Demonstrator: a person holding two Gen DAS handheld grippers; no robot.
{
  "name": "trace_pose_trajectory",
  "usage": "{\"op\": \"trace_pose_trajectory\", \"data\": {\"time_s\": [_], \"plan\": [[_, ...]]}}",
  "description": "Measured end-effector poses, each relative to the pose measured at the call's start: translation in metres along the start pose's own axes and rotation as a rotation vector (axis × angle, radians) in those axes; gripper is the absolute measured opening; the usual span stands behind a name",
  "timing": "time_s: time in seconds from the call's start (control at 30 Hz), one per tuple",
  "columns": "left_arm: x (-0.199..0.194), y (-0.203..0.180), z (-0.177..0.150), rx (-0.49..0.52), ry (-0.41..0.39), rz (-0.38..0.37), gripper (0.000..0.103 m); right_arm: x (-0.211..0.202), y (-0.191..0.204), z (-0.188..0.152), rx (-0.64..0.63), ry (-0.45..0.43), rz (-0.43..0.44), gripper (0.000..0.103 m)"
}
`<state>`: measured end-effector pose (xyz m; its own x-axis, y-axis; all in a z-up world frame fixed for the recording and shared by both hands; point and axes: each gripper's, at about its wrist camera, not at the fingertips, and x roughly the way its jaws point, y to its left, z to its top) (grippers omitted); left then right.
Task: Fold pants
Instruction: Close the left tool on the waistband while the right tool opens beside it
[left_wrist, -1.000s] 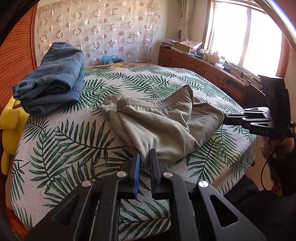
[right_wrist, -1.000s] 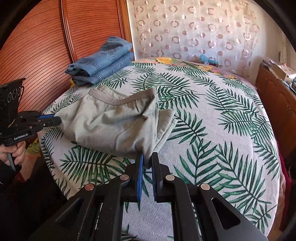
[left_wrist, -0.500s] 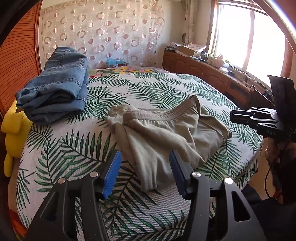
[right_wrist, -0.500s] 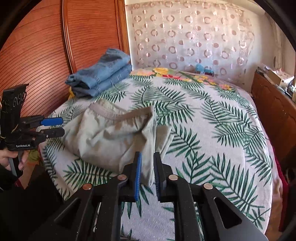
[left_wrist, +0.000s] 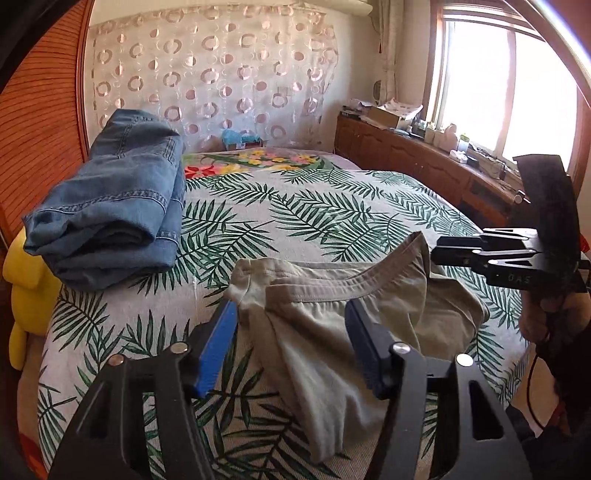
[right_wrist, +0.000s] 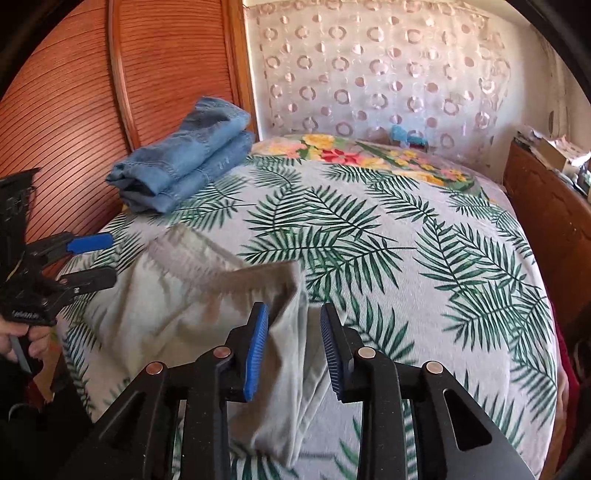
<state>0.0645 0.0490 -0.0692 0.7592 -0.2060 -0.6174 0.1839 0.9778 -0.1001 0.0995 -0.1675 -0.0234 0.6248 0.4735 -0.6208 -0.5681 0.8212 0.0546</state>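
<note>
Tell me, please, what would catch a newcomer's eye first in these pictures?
Probably the crumpled khaki pants near the front edge of the palm-leaf bedspread, with the left gripper and right gripper both open over them, having just been opening. Next, the folded jeans at the bed's far left, by the wooden panelling.

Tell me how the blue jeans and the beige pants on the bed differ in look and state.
The jeans are blue denim; the beige pants are thin, light cloth. The jeans sit as a neat, thick folded stack near the wooden headboard; the beige pants lie loose and wrinkled at the near edge, with one end hanging over it. Both rest on the leaf-print bedspread, and no claw holds either.
</note>
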Motion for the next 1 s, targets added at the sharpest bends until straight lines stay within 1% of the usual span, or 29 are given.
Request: {"op": "trace_pose_trajectory", "data": {"time_s": [0.07, 0.17, 0.27, 0.33, 0.37, 0.4, 0.5, 0.63, 0.7, 0.77, 0.83, 0.9, 0.97, 1.0], "plan": [[0.002, 0.003, 0.000, -0.013, 0.000, -0.018, 0.053, 0.009, -0.001, 0.007, 0.010, 0.006, 0.034, 0.031], [0.006, 0.002, 0.000, -0.010, 0.009, -0.015, 0.051, 0.021, -0.001, 0.015, 0.012, 0.022, 0.057, 0.030], [0.009, 0.001, -0.001, -0.001, 0.024, -0.025, 0.048, 0.036, 0.000, 0.019, 0.000, 0.052, 0.062, 0.030], [0.010, 0.001, -0.001, 0.000, 0.029, -0.026, 0.047, 0.043, -0.002, 0.022, -0.006, 0.056, 0.061, 0.010], [0.009, 0.001, -0.001, -0.001, 0.030, -0.027, 0.047, 0.046, -0.004, 0.026, -0.001, 0.039, 0.033, 0.006], [0.009, 0.001, -0.001, -0.002, 0.032, -0.028, 0.047, 0.048, -0.008, 0.027, 0.018, 0.028, 0.012, 0.006], [0.009, 0.000, 0.000, -0.003, 0.036, -0.033, 0.047, 0.050, -0.015, 0.027, 0.062, 0.031, -0.001, 0.006], [0.020, -0.001, 0.004, 0.004, 0.059, -0.043, 0.047, 0.054, -0.010, 0.025, 0.044, 0.041, -0.011, 0.006], [0.028, 0.000, 0.006, 0.013, 0.083, -0.035, 0.041, 0.050, -0.011, 0.025, 0.059, 0.032, 0.007, 0.006], [0.038, -0.002, 0.006, 0.035, 0.113, -0.029, 0.038, 0.045, -0.013, 0.025, 0.069, 0.029, 0.018, 0.008], [0.044, -0.004, 0.006, 0.058, 0.137, -0.016, 0.037, 0.036, -0.013, 0.021, 0.063, 0.019, 0.007, 0.009], [0.044, -0.004, 0.007, 0.063, 0.135, -0.016, 0.031, 0.030, -0.013, 0.017, 0.055, 0.017, 0.000, 0.010], [0.040, -0.004, 0.009, 0.063, 0.117, -0.015, 0.017, 0.025, -0.013, 0.012, 0.051, 0.021, -0.006, 0.010], [0.037, -0.003, 0.011, 0.058, 0.102, -0.020, 0.013, 0.023, -0.013, 0.009, 0.046, 0.021, -0.011, 0.011]]}}
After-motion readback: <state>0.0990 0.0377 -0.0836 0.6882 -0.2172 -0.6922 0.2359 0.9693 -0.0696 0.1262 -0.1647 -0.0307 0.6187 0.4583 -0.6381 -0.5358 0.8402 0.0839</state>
